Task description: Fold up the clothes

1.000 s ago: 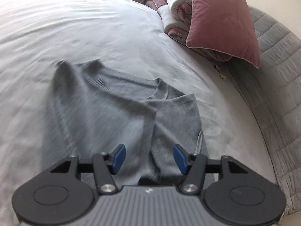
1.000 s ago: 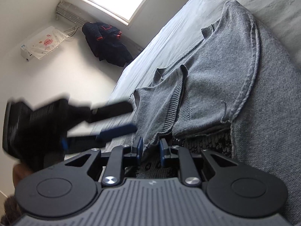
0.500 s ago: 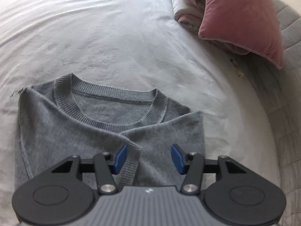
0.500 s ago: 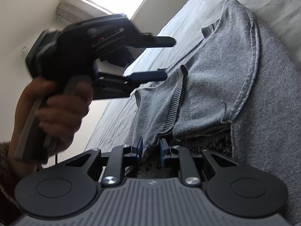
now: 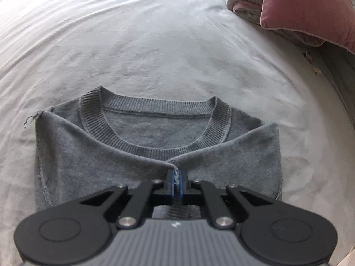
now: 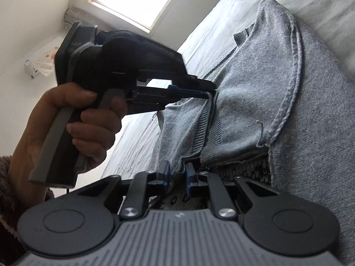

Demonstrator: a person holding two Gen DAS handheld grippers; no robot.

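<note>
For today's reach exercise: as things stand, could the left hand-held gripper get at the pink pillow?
Probably not at once. The left hand-held gripper is shut on the grey sweater, and the pink pillow lies far across the bare sheet. Nothing blocks the way; it would have to let go first.

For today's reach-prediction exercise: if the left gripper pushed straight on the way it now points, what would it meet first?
The left gripper is already shut on a fold of the grey sweater. Straight ahead lies the sweater's ribbed collar, then probably bare bedsheet; depth is uncertain.

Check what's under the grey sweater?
Pale bedsheet shows all round the grey sweater. Directly beneath is covered. Both left gripper and right gripper pinch its edges.
</note>
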